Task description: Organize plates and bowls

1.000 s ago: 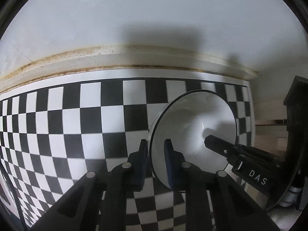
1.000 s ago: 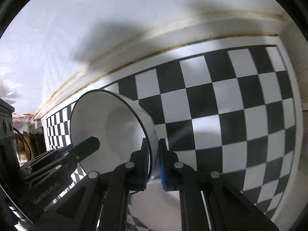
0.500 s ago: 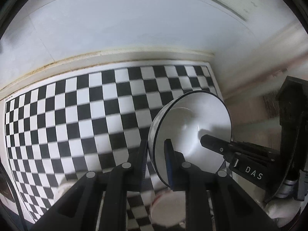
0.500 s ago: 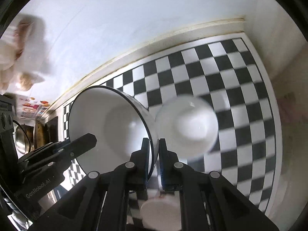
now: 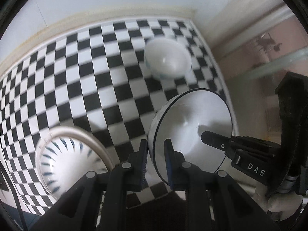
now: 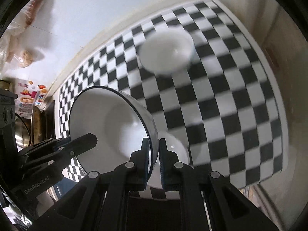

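Observation:
A white bowl with a thin dark rim (image 5: 192, 127) (image 6: 115, 123) hangs tilted on its side above the checkered cloth (image 5: 80, 77) (image 6: 231, 100). My left gripper (image 5: 156, 144) is shut on its left rim. My right gripper (image 6: 154, 142) is shut on the opposite rim and shows in the left wrist view as a black finger (image 5: 213, 138) inside the bowl. On the cloth farther off stands a small white bowl (image 5: 167, 59) (image 6: 165, 52). A blue-striped bowl with a cream rim (image 5: 63, 157) sits near left. Another white bowl (image 6: 175, 146) lies just below my right fingers.
A white wall with a stained cream ledge (image 5: 96, 17) borders the cloth at the back. Left of the cloth stand a metal pot (image 6: 28, 127) and a printed packet (image 6: 27, 98); a plastic bag (image 6: 23, 38) hangs above. The cloth ends at the right by a pinkish surface (image 5: 259, 57).
Both grippers have drawn back from the wall and risen with the dark-rimmed bowl held between them. Far more of the cloth shows, and the other bowls have come into view.

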A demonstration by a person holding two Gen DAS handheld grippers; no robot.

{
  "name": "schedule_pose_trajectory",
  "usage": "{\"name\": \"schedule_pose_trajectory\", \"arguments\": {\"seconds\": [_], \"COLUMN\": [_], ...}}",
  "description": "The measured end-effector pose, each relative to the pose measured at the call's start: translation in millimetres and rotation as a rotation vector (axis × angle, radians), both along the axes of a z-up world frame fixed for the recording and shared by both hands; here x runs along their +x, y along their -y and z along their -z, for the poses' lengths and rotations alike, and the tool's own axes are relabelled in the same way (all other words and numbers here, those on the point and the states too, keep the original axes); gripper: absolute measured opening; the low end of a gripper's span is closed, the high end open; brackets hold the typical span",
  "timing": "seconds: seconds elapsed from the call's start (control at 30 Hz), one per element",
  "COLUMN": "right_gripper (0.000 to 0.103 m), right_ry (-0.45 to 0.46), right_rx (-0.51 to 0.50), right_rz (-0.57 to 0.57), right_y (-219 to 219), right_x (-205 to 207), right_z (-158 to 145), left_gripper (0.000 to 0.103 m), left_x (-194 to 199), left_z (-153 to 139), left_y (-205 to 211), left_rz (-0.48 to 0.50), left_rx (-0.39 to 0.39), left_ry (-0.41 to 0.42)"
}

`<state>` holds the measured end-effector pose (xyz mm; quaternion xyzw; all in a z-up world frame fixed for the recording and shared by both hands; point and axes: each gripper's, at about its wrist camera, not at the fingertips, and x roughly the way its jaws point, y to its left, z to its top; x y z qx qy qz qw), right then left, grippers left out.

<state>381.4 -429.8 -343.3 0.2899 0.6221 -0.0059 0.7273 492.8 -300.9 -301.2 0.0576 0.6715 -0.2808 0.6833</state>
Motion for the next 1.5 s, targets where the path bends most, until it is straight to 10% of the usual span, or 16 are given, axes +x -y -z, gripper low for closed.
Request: {"name": "schedule_pose_trajectory", "arguments": {"seconds": [0.5, 1.07, 1.5], "right_gripper": [0.011, 0.024, 0.01], "right_ry": [-0.123, -0.182, -0.172], "right_rx": [-0.015, -0.028, -0.061], "right_rz": [0.019, -0.027, -0.063], "right_y": [-5.0, -13.1, -9.0], "right_x": [-45.6, -27.7, -33.9], "right_z": [69.0, 65.6, 65.2], "left_gripper": [0.015, 0.015, 0.015], "left_x": [-37.8, -33.5, -35.4], "left_z": [62.4, 76.8, 69.5], "left_y": [24.5, 24.9, 31.7], "left_rz": [0.096, 0.054, 0.05], "left_rx": [0.138, 0.185, 0.201], "left_ry": [-0.074, -0.082, -0.055]}}
